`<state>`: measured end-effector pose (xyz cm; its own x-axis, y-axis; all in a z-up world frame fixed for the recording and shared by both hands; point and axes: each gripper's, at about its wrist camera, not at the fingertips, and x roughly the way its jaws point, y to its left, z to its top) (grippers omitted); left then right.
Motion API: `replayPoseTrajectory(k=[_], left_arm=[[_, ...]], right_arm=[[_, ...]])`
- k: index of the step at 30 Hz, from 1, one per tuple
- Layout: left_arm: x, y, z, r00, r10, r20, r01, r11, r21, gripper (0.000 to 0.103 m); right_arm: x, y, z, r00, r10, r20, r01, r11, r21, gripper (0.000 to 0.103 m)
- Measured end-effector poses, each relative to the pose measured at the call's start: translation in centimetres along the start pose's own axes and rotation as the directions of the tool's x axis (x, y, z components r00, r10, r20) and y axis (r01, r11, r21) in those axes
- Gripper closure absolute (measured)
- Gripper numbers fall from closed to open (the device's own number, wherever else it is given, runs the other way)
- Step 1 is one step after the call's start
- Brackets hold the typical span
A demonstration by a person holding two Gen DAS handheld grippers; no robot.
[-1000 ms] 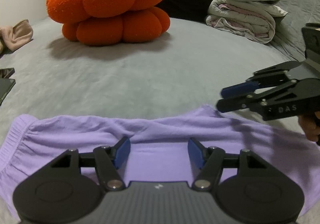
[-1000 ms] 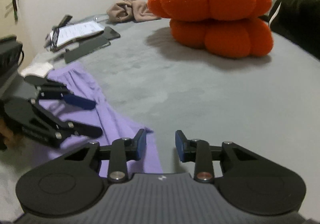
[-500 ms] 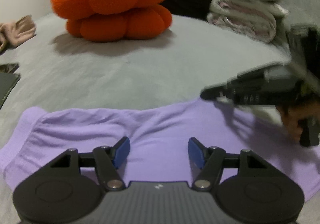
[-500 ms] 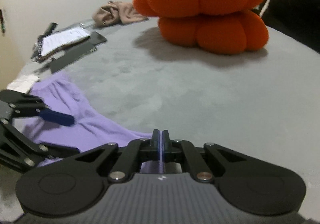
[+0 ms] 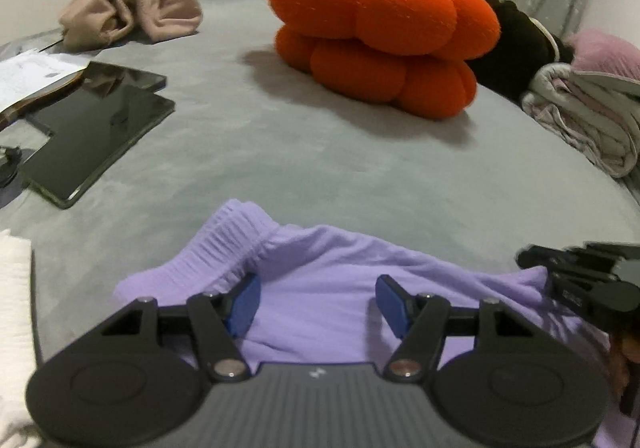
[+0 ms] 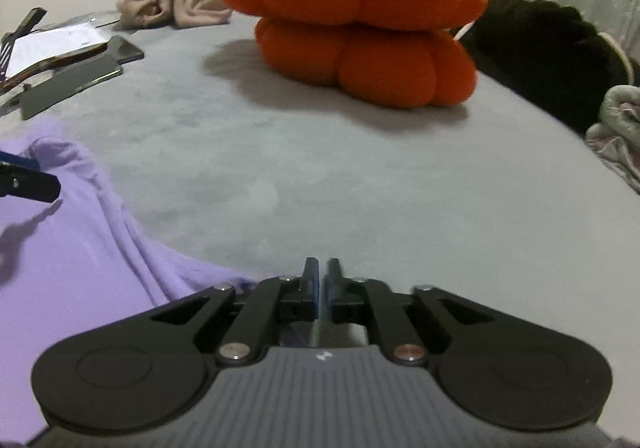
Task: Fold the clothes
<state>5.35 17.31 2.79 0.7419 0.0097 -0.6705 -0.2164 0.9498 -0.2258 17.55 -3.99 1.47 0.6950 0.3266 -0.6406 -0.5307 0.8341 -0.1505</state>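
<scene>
Left wrist view: I see grey bed (image 5: 320, 152), wall and pale curtain behind.
Garment: purple garment (image 5: 340, 288) on bed's near edge.
Left tongs (image 5: 318, 302): wide, over it, gripping nothing.
Right tongs (image 6: 321, 282): narrow gap, opening, at garment edge; contents I can't tell.
Clutter: pumpkin cushion (image 5: 380, 28), tablets (image 5: 96, 124), folded blankets (image 5: 588, 108).

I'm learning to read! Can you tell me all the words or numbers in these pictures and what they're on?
None can be read.
White paper sheet near the dark glossy flat tablets: printed lines too small and blurred.
Black right gripper: pale marking on its side, too blurred.
Grey gripper body: only a small white logo, no letters.
</scene>
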Motion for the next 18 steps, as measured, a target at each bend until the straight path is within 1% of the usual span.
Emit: replayPoseTrajectory(k=[2, 4, 5, 8, 10, 11, 13, 15, 17, 18], left_arm=[[0.1, 0.2, 0.2, 1.000, -0.004, 0.001, 0.004, 1.000, -0.024, 0.038], [0.2, 0.3, 0.4, 1.000, -0.003, 0.002, 0.003, 0.999, -0.036, 0.038], [0.1, 0.2, 0.3, 1.000, -0.002, 0.002, 0.002, 0.999, -0.040, 0.038], [-0.4, -0.4, 0.0, 1.000, -0.006, 0.007, 0.007, 0.999, -0.041, 0.038], [-0.7, -0.8, 0.0, 1.000, -0.011, 0.025, 0.011, 1.000, -0.026, 0.038], [-0.9, -1.1, -0.1, 0.999, -0.020, 0.039, 0.020, 1.000, -0.018, 0.038], [-1.5, -2.3, -0.3, 0.995, -0.068, 0.071, 0.066, 0.998, 0.021, 0.038], [-1.8, -3.9, -0.7, 0.989, -0.115, 0.093, 0.106, 0.990, 0.095, 0.037], [-1.5, -5.5, -1.1, 0.985, -0.148, 0.088, 0.131, 0.975, 0.178, 0.036], [-0.9, -6.1, -1.2, 0.986, -0.152, 0.068, 0.136, 0.969, 0.206, 0.036]], right_arm=[[-2.1, -0.5, 0.2, 1.000, -0.012, 0.020, 0.010, 0.998, 0.061, 0.086], [-4.8, -0.9, 0.2, 0.998, -0.028, 0.053, 0.022, 0.994, 0.111, 0.083], [-6.3, -0.7, 0.0, 0.997, -0.053, 0.062, 0.046, 0.993, 0.109, 0.083], [-9.6, -0.2, -1.2, 0.997, -0.057, 0.057, 0.053, 0.996, 0.071, 0.083], [-10.4, -0.1, -2.1, 0.997, -0.064, 0.044, 0.061, 0.996, 0.065, 0.083], [-10.5, -0.2, -2.5, 0.998, -0.054, 0.036, 0.051, 0.995, 0.088, 0.083], [-10.1, -0.4, -3.2, 1.000, -0.017, 0.024, 0.013, 0.990, 0.142, 0.083], [-9.5, 0.0, -3.8, 1.000, 0.002, 0.015, -0.005, 0.986, 0.164, 0.083], [-8.8, 0.7, -4.3, 0.999, 0.038, 0.002, -0.037, 0.983, 0.177, 0.083], [-8.2, 1.1, -4.5, 0.998, 0.057, -0.014, -0.053, 0.983, 0.177, 0.083]])
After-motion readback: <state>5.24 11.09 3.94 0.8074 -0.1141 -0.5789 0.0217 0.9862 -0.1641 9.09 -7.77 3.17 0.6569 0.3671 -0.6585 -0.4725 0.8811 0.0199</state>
